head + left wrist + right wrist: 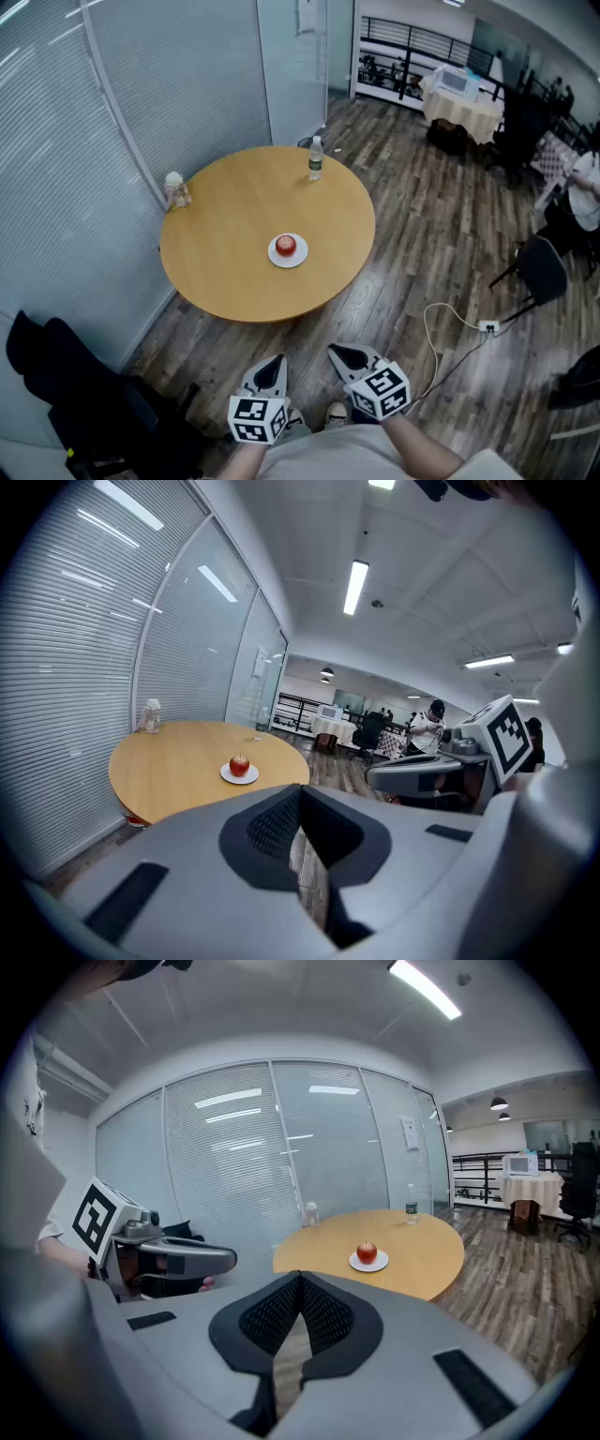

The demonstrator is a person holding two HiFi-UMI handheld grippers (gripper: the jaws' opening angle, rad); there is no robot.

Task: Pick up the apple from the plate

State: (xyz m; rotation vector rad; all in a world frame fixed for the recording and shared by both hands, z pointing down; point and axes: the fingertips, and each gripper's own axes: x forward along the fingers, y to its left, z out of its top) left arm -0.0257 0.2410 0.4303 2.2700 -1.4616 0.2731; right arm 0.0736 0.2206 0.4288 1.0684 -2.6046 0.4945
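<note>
A red apple rests on a small white plate near the middle of a round wooden table. Both grippers hang low in front of the person, well short of the table's near edge. My left gripper has its jaws together with nothing between them. My right gripper is likewise shut and empty. From the left gripper view the apple and plate lie far ahead to the left. The right gripper view has the apple on its plate ahead to the right.
A clear water bottle stands at the table's far edge and a small jar at its left edge. A black chair sits at the lower left. A white cable and socket lie on the wooden floor to the right.
</note>
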